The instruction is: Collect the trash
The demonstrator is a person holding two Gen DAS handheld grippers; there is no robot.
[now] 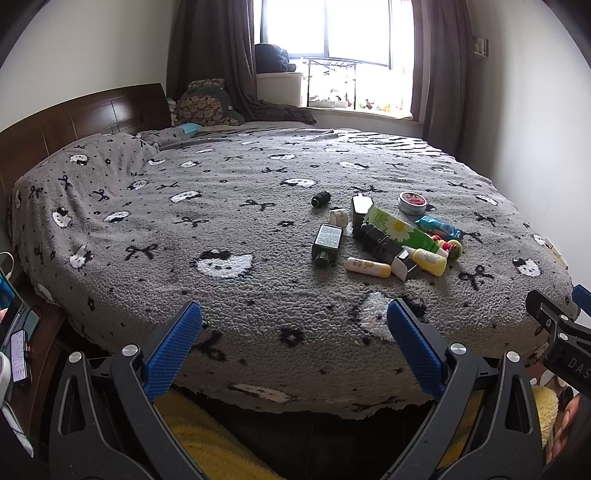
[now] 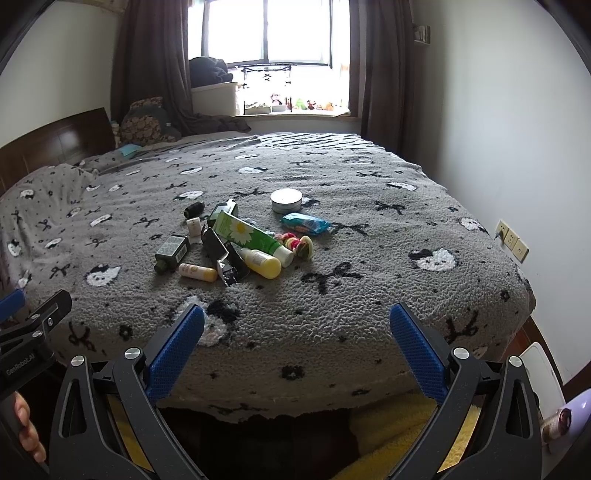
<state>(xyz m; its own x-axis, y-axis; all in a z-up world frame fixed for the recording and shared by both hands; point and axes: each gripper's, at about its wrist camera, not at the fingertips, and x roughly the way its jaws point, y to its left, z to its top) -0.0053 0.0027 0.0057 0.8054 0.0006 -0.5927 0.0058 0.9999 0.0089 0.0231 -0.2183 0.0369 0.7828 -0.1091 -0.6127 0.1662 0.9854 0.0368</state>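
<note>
A heap of trash lies on the grey bed. It holds a green daisy tube point(image 1: 400, 229) point(image 2: 251, 236), a dark green bottle point(image 1: 327, 242) point(image 2: 171, 251), yellow bottles point(image 1: 430, 260) point(image 2: 260, 262), a small cream-and-yellow tube point(image 1: 367, 266) point(image 2: 197, 272), a round tin point(image 1: 412, 202) point(image 2: 286, 199), a blue packet point(image 1: 437, 226) point(image 2: 304, 223) and black boxes point(image 1: 380, 242) point(image 2: 225, 258). My left gripper point(image 1: 294, 317) is open and empty at the bed's near edge. My right gripper point(image 2: 297, 321) is open and empty too, well short of the heap.
The bed point(image 1: 221, 221) has a wooden headboard point(image 1: 74, 118) at left and a wall point(image 2: 517, 147) with sockets point(image 2: 511, 240) at right. A window point(image 1: 332, 29) with curtains stands behind. A phone point(image 1: 18, 356) lies low left. Yellow fabric point(image 2: 406, 424) is below the grippers.
</note>
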